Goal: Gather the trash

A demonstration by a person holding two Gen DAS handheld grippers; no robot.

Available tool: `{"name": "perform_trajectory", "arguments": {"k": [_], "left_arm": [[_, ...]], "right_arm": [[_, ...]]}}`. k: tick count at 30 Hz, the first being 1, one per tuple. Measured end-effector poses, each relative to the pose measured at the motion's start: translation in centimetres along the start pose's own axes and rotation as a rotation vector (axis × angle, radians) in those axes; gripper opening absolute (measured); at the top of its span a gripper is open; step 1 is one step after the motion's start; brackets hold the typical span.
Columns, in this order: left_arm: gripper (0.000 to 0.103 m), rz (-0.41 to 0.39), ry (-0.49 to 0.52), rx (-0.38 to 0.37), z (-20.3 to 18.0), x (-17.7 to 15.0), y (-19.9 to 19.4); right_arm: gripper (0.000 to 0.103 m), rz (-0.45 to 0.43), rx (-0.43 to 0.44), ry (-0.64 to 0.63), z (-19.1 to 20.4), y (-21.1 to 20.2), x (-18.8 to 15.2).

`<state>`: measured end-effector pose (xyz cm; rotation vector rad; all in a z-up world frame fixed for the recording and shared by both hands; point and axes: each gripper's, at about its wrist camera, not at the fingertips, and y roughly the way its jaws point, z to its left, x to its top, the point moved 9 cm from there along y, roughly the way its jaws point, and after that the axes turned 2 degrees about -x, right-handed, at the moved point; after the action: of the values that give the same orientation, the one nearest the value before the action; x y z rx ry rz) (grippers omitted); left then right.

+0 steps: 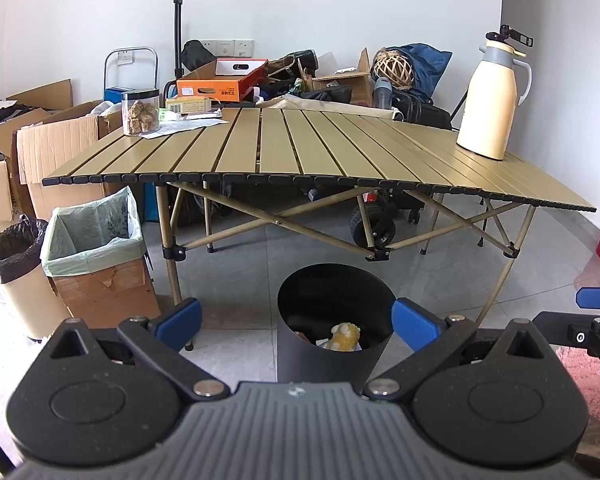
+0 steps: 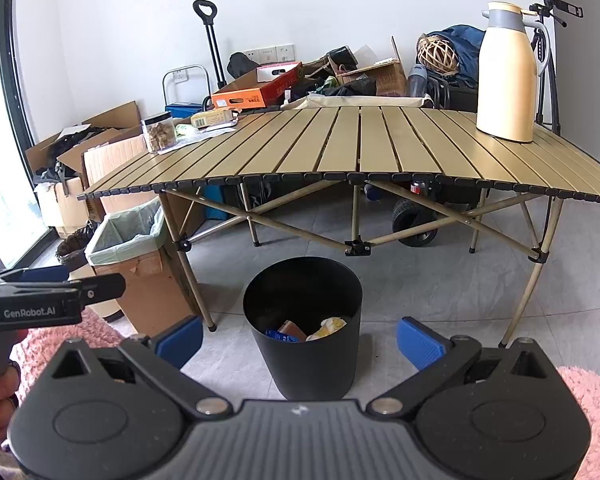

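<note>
Left gripper (image 1: 296, 320) and right gripper (image 2: 299, 338) — both spread, empty — face the black bin (image 2: 304, 360).

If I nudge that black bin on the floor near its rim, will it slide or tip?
The black bin looks tall and narrower at its base, so likely tippy. Only a few scraps lie inside, so probably light. The smooth floor tiles may let it slide.

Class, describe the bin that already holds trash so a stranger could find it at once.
Find the slatted table. On the floor before its front edge stands a black bin, alone. Unlike the two lined bins at the table's left end, it is round, bagless, and holds wrappers.
</note>
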<state>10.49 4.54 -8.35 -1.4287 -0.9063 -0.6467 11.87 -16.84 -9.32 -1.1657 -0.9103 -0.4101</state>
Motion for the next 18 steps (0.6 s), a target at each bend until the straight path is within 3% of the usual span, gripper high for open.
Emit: {"name": "perform_trajectory", "arguments": {"k": [18], "left_arm": [[0.103, 0.001, 0.000, 0.000, -0.17, -0.10, -0.06]], "right_arm": [[0.103, -0.001, 0.001, -0.003, -0.13, 0.04, 0.09]]}}
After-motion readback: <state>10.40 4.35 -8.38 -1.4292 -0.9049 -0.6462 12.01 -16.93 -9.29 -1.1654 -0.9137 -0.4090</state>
